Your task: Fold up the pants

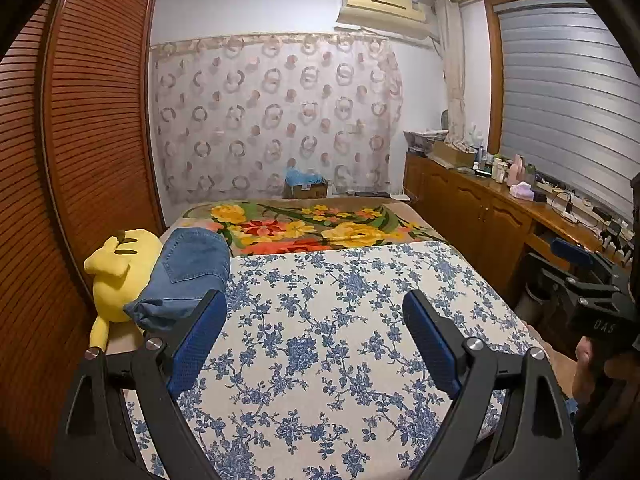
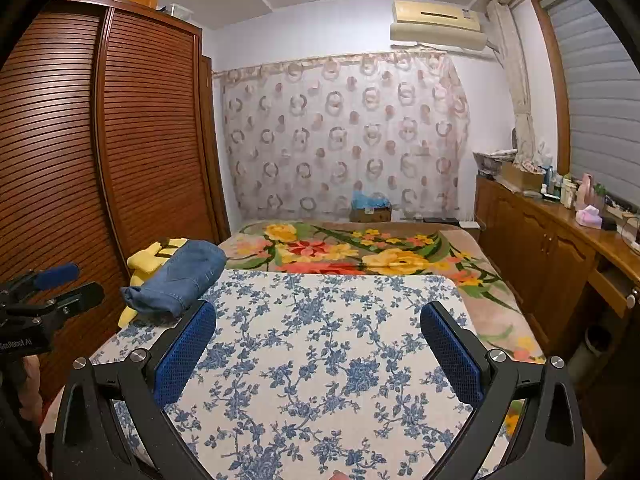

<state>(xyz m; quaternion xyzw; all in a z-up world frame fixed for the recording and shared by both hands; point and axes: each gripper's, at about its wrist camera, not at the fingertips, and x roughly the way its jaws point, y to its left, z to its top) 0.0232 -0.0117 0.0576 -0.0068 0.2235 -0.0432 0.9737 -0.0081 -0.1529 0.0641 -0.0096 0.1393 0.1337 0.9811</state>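
Folded blue denim pants (image 1: 188,276) lie in a compact bundle at the far left of the blue-flowered white cloth (image 1: 340,320), partly on a yellow plush toy (image 1: 116,276). They also show in the right wrist view (image 2: 180,280). My left gripper (image 1: 316,308) is open and empty, held above the cloth, its left finger just right of the pants. My right gripper (image 2: 318,316) is open and empty above the cloth (image 2: 320,352). The right gripper shows at the right edge of the left wrist view (image 1: 584,280); the left gripper shows at the left edge of the right wrist view (image 2: 52,288).
A bright floral blanket (image 1: 312,228) covers the far part of the bed. A slatted wooden wardrobe (image 1: 92,140) stands on the left. A wooden cabinet (image 1: 480,208) with bottles and clutter runs along the right. A patterned curtain (image 1: 276,116) hangs behind.
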